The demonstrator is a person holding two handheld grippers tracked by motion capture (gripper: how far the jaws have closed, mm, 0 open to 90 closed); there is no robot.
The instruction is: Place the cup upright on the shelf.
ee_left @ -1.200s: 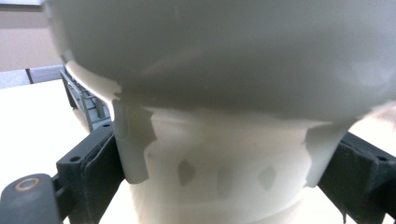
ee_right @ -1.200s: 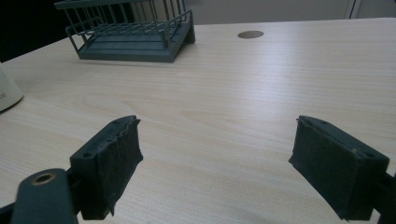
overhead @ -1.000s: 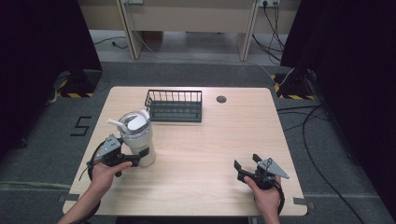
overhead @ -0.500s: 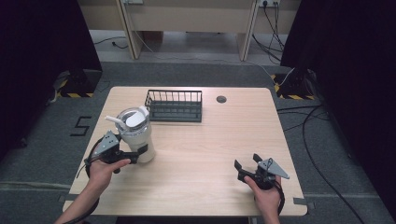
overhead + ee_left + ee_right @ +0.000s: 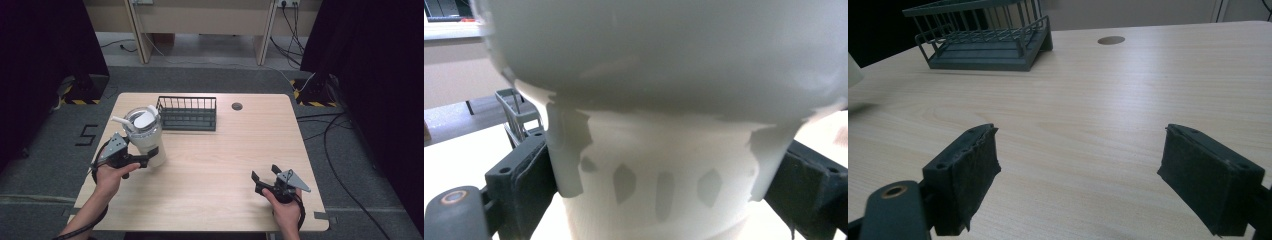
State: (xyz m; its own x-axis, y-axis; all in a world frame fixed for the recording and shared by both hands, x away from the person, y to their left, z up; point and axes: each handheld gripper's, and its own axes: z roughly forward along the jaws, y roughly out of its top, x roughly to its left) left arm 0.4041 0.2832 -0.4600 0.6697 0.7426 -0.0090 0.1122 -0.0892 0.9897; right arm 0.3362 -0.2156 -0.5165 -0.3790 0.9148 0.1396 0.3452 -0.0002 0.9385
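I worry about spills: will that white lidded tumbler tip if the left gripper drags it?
The tumbler looks rigid, tall and wider at the top, so probably tippy. The left gripper clamps its narrower lower body, below the bulk. Its smooth wall may slip.

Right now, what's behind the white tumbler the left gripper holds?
Behind the white tumbler sits the wire basket, apart from it. The basket's near-left corner is partly covered by the tumbler's lid.

tall white plastic tumbler with clear lid and white straw [image 5: 144, 136] | upright | left side of table, near the basket's left end
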